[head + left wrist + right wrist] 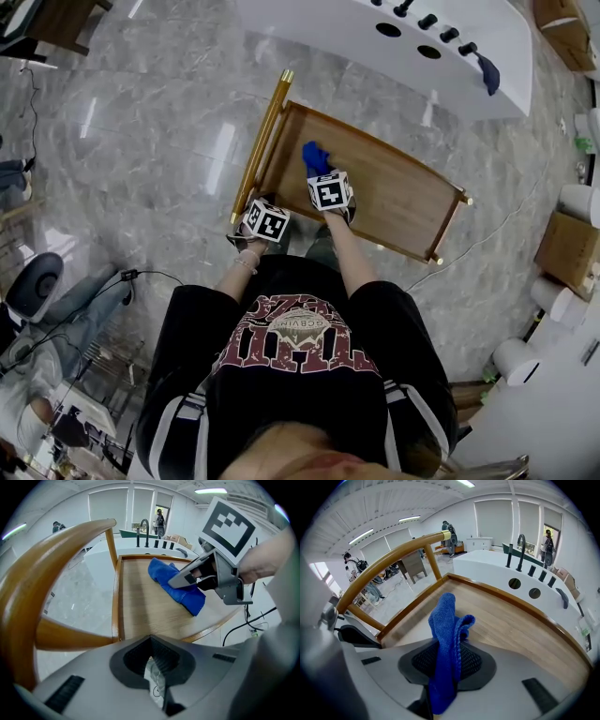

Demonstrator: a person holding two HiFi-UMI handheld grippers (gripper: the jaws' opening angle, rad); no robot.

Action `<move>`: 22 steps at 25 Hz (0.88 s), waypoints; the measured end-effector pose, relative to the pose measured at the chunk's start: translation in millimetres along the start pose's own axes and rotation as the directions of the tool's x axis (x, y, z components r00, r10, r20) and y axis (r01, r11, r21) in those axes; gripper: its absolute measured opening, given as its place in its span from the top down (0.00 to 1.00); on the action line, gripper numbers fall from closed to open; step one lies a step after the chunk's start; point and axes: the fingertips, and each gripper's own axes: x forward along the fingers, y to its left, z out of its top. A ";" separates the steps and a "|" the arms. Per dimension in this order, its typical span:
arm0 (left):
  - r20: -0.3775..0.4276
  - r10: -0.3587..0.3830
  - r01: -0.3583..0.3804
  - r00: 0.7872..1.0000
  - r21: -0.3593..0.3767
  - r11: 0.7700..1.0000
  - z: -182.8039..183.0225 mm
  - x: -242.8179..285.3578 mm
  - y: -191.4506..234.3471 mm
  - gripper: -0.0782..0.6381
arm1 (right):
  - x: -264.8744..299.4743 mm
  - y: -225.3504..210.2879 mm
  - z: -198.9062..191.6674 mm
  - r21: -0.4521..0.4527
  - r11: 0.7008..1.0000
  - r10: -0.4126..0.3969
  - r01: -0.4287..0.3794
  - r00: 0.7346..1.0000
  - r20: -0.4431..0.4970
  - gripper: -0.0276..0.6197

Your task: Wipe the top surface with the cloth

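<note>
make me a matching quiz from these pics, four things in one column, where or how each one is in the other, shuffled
1. blue terry cloth
2. left gripper
3. light wooden tray top with a raised rim
4. white counter with black taps

A. beyond the tray's far rim
B. jaws together, nothing between them
C. pinched in the right gripper
D. lying under the cloth's free end

Pairs: 1-C, 2-B, 3-D, 4-A
</note>
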 end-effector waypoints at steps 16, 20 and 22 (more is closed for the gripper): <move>0.027 -0.030 0.031 0.999 -0.037 0.999 -2.4 -5.1 3.8 0.82 | 16.5 35.1 21.0 -0.036 0.999 0.041 -0.040 0.999 0.015 0.80; 0.030 -0.032 0.033 0.999 -0.036 0.999 -2.8 -5.6 3.3 0.82 | 21.4 43.7 22.8 -0.034 0.998 0.051 -0.050 0.999 0.018 0.80; 0.032 -0.039 0.040 0.999 -0.035 0.999 -3.1 -5.7 2.6 0.82 | 23.7 48.6 26.1 -0.042 0.998 0.057 -0.056 0.998 0.022 0.80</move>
